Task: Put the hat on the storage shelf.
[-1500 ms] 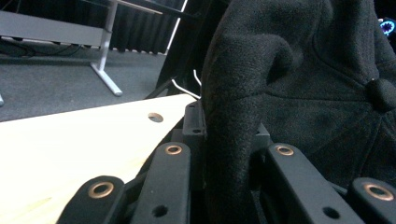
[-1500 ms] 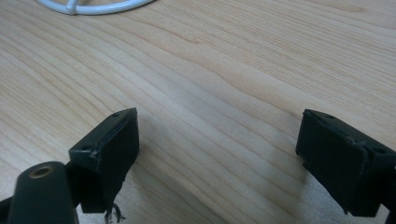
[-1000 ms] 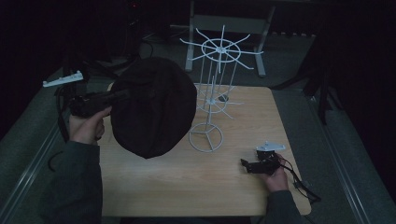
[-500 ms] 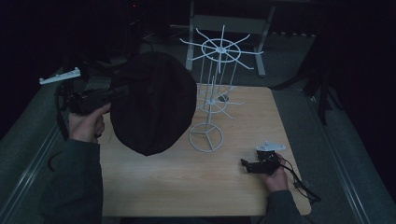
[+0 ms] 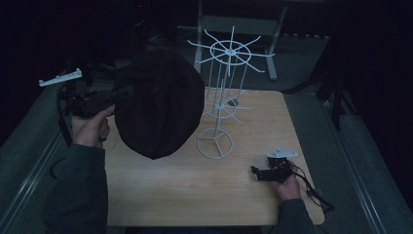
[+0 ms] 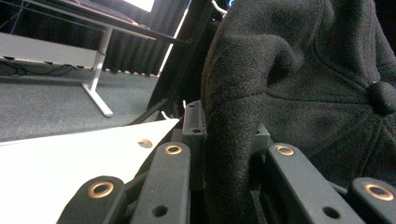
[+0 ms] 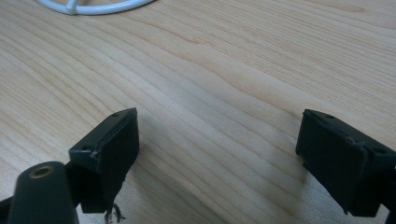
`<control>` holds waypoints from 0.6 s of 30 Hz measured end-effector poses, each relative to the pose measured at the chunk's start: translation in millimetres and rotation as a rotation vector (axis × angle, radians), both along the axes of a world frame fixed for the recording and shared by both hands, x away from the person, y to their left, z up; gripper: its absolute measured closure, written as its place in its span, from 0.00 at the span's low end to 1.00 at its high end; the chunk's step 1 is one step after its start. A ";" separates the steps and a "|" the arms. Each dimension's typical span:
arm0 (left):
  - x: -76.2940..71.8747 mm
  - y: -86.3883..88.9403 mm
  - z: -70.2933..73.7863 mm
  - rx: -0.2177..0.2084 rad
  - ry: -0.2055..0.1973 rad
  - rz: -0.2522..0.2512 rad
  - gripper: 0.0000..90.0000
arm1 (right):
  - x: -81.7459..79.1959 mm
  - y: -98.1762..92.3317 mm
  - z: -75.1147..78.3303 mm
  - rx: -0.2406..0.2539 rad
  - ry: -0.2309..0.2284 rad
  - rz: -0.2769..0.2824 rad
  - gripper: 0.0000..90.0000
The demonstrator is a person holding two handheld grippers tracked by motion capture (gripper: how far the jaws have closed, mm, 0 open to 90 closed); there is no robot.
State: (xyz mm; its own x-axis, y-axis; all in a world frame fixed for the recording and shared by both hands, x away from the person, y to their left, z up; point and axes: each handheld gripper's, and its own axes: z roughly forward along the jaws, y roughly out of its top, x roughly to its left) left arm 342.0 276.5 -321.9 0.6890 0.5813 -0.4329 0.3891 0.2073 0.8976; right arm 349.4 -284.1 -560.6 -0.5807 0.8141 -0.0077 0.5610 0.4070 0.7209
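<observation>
While it hangs above the table's left half, the black cap (image 5: 158, 102) is pinched at its edge between the closed jaws of the left gripper (image 5: 119, 95), crown facing the camera. To its right stands the white wire hat rack (image 5: 221, 92), its upper spokes just beyond the cap. Resting on the wooden table (image 5: 195, 180), the right gripper (image 5: 255, 171) lies spread and empty, farther from the rack's arms.

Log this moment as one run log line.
left gripper: shut on black cap, held above table | right gripper: open, low over table | white wire rack: upright, bare
</observation>
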 end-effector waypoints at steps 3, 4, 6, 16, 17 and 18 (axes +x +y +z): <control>0.5 -0.8 1.6 0.003 0.000 -0.002 0.87 | 0.0 0.0 0.0 0.000 0.000 0.000 0.15; 0.7 -1.1 2.8 0.003 -0.003 -0.001 0.87 | 0.0 0.0 0.0 0.000 0.000 0.000 0.15; 1.0 -1.2 4.0 -0.002 -0.005 -0.001 0.87 | 0.0 0.0 0.0 0.000 0.000 0.000 0.15; 5.2 -1.5 8.0 -0.042 -0.015 -0.004 0.87 | 0.0 0.0 0.0 0.000 0.000 0.000 0.15; 5.2 -1.5 8.0 -0.042 -0.015 -0.004 0.87 | 0.0 0.0 0.0 0.000 0.000 0.000 0.15; 5.7 -2.2 7.9 -0.051 -0.014 0.005 0.87 | 0.0 0.0 0.0 0.000 0.000 0.000 0.15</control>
